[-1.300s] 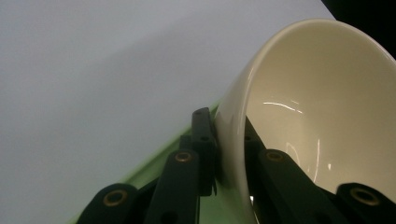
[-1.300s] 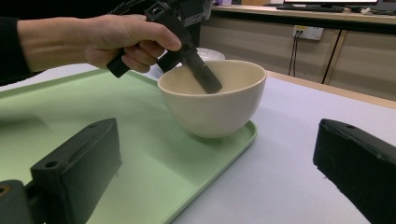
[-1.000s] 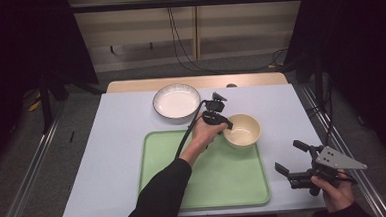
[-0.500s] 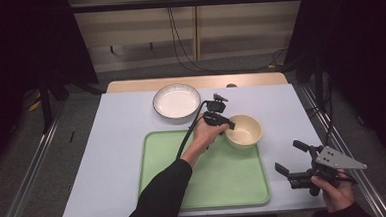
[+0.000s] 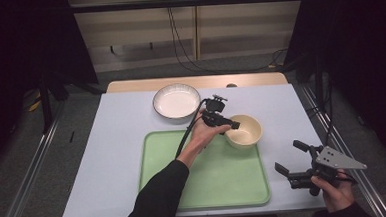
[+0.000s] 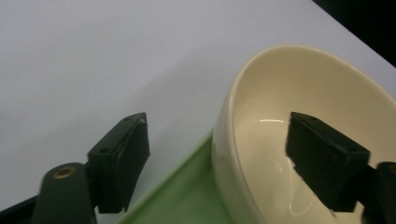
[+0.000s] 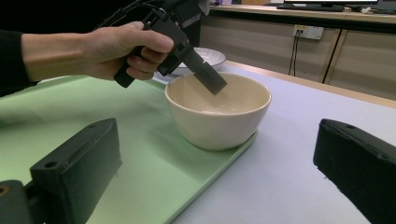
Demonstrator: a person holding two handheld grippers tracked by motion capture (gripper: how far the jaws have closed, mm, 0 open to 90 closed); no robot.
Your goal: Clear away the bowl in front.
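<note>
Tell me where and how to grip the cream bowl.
Grip the cream bowl by its thin upright rim, one jaw inside, one outside, coming from above on the tray-centre side; the left gripper, jaws just opened, straddles that wall already.

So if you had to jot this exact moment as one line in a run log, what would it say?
left gripper: jaws just opened, straddling rim of cream bowl, not gripping | bowl: on green tray corner | right gripper: open, idle off tray

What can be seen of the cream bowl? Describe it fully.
The cream bowl is round, glossy, ceramic-looking, and empty. It stands upright on the far right corner of the green tray, its base slightly over the tray's edge. The left tool straddles its rim, one jaw inside, one outside; the jaws have just been opening and neither pad presses on the wall.
</note>
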